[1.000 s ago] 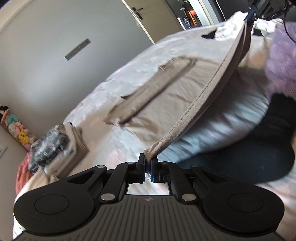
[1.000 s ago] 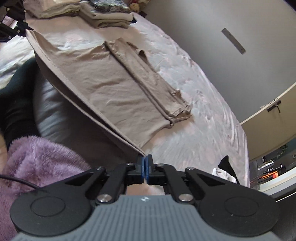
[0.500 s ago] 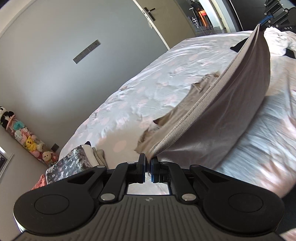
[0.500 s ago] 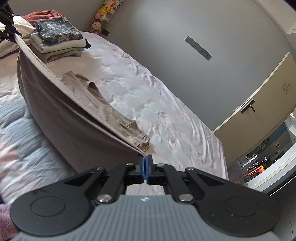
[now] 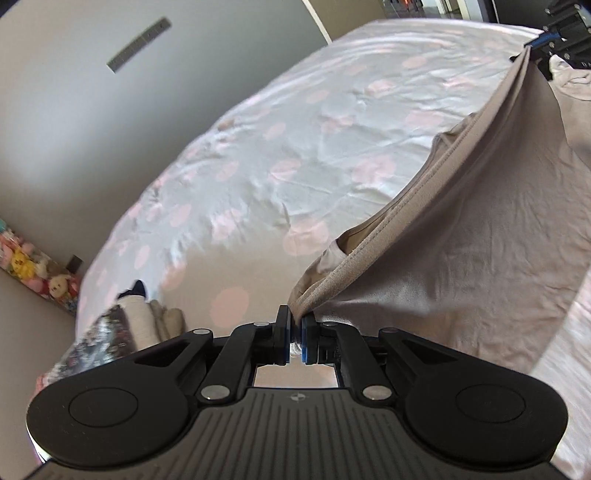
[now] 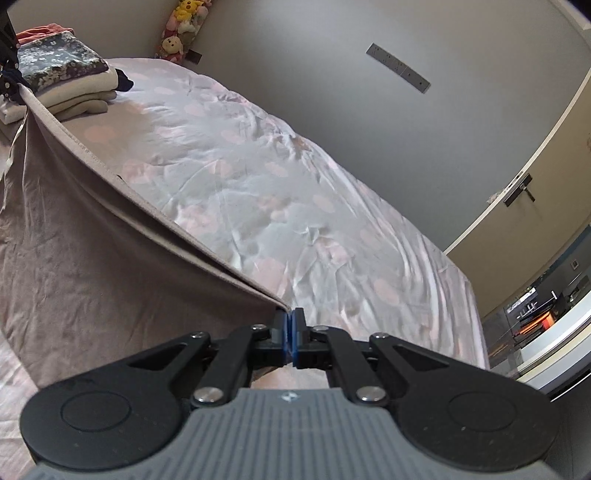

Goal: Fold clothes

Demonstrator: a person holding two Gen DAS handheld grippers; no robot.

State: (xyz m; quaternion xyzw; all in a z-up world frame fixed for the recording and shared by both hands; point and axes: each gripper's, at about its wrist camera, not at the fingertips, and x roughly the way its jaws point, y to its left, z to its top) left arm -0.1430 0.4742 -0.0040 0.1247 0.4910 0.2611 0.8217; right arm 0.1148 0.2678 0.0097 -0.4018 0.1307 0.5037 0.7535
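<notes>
A taupe garment (image 5: pixel 461 229) hangs stretched between my two grippers above the bed. My left gripper (image 5: pixel 295 325) is shut on one corner of its hem. My right gripper (image 6: pixel 290 325) is shut on the other corner. The hem runs taut from one gripper to the other, and the cloth (image 6: pixel 92 240) drapes down below it. The right gripper shows at the top right of the left wrist view (image 5: pixel 554 33). The left gripper shows at the left edge of the right wrist view (image 6: pixel 7 74).
The bed (image 5: pixel 295 147) has a pale sheet with pink dots. A stack of folded clothes (image 6: pixel 70 77) sits at its far corner, also in the left wrist view (image 5: pixel 122 321). Plush toys (image 6: pixel 177 33) line the wall. A white garment (image 5: pixel 572 81) lies near the right gripper. A door (image 6: pixel 535 184) stands beyond the bed.
Both grippers have lifted the garment off the bed and carried it up, so it now hangs as a folded sheet between them instead of lying flat.
</notes>
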